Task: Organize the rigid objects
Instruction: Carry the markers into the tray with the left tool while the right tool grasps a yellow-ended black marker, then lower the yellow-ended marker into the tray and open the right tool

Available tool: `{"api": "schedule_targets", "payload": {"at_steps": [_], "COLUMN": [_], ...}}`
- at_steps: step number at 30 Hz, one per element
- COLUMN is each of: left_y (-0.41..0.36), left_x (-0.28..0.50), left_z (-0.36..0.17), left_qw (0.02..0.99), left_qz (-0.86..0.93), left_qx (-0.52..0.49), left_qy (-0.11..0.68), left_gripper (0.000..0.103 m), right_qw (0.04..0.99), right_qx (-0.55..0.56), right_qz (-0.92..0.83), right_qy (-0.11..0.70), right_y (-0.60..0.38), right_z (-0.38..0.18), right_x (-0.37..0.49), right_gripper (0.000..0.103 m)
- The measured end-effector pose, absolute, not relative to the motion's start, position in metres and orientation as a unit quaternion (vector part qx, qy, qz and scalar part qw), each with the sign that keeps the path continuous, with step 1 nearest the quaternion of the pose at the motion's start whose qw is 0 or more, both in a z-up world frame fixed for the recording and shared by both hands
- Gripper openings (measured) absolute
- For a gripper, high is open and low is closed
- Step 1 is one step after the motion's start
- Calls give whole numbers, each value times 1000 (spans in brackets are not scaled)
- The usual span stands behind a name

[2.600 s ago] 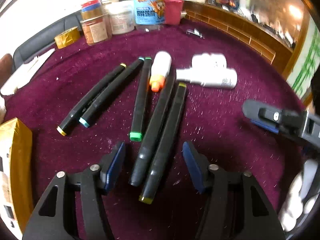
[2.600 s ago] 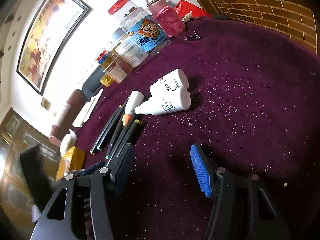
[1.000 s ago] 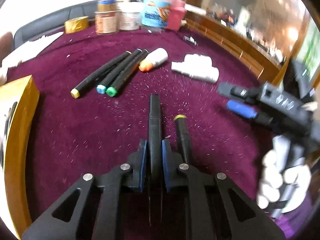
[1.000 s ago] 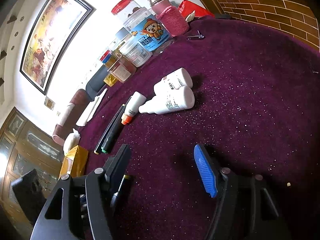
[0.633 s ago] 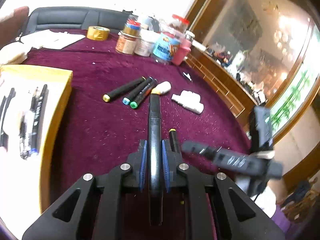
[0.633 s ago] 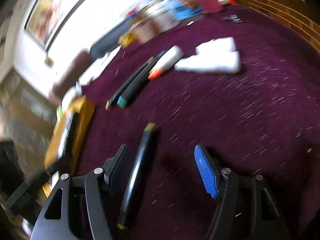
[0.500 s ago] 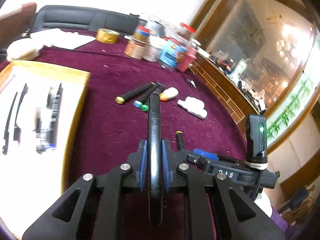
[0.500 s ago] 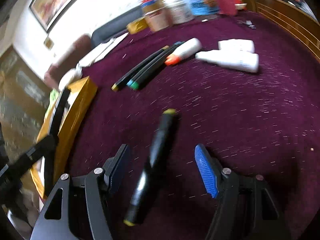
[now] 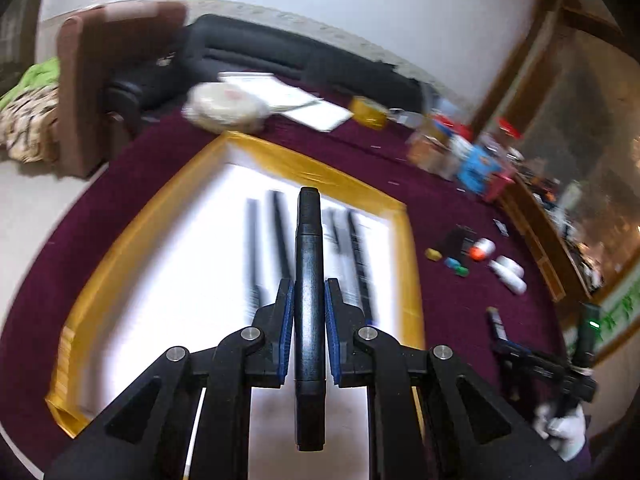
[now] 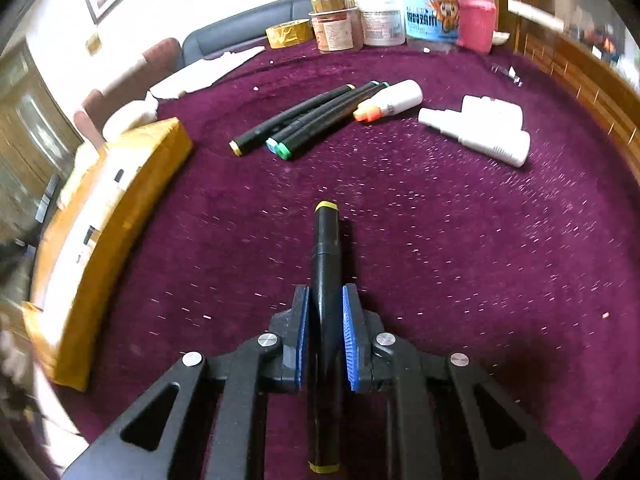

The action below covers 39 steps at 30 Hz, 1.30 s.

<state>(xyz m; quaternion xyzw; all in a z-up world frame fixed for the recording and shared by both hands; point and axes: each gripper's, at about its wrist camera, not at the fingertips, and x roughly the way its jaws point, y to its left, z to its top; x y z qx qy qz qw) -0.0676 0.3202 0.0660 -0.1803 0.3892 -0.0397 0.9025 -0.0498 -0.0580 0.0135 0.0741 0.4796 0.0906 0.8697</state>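
My left gripper (image 9: 308, 312) is shut on a black marker (image 9: 308, 248) and holds it above the yellow-rimmed box (image 9: 304, 164). Several dark pens (image 9: 280, 232) lie on the box's white floor. My right gripper (image 10: 325, 308) is low over the purple cloth, its jaws closing, and the blue pads (image 10: 349, 344) press on a black marker with yellow caps (image 10: 326, 240). Three more markers (image 10: 308, 120) lie side by side farther back. Beside them is a white bottle with an orange tip (image 10: 392, 102), then two white bottles (image 10: 480, 132).
The yellow box (image 10: 120, 208) stands left of the right gripper. Jars and tubs (image 10: 400, 16) and a tape roll (image 10: 289, 32) line the table's far edge. Papers and a round white packet (image 9: 224, 108) lie behind the box. A wooden rail borders the right side.
My left gripper has swung left with its marker, from over the cloth to above the box. The right gripper's jaws have come together on the yellow-capped marker.
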Motion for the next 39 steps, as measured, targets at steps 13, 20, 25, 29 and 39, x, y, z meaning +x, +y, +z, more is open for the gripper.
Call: {"api": "schedule_targets", "payload": {"at_steps": [13,20,25,29,39], "left_y": [357,359,356,361,366], "left_x": [-5,-41,-91,-111,-122], "left_z": [31,51,81,83,74], "left_qw": [872,887,918,922,917], "left_qz": [31,6,3,5,10], "left_qx": [-166,-196,-186,-193,-206], "left_qy": [460,418,351,337,342], "left_gripper": [13,27,51,51,55], "right_qw": [834,806,789,793,820], "right_qx": [173,189,204,193,159], "right_qz": [211,245,243,219,176], "right_qy": [479,504,526,535,521], "right_y": [-10,53,99,124,126], "right_z": [56,56,46,38,44], "right_x": [-28,3,33,52,59], "right_gripper": [14,14,14,14,25]}}
